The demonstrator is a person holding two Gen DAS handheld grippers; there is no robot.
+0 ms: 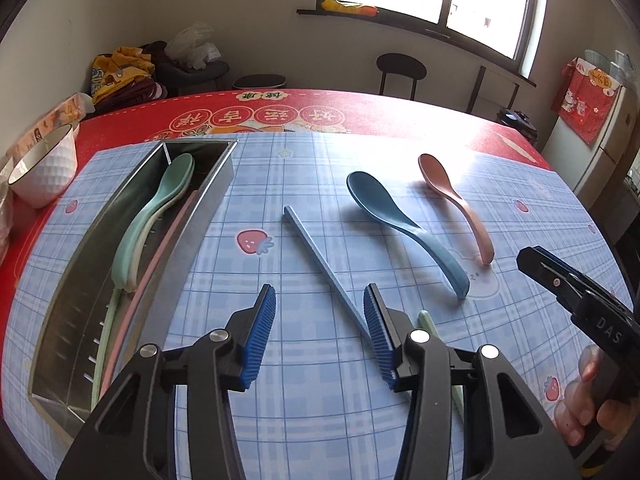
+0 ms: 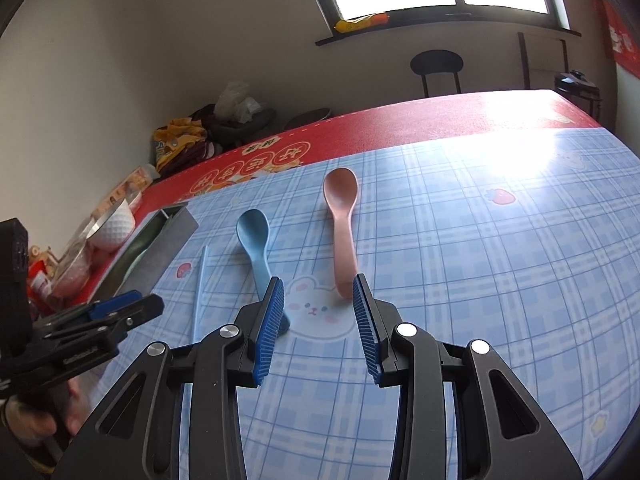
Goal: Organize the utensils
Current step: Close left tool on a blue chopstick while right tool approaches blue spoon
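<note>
Left wrist view, left claw angled down, released, over blue chopstick; right claw empty, parted.

Metal tray left; chopstick, then two spoons rightward on mat.

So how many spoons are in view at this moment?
4. A blue spoon and a pink spoon lie on the checked mat; a green spoon sits stacked on a pale spoon inside the metal tray. More could be hidden underneath.
</note>
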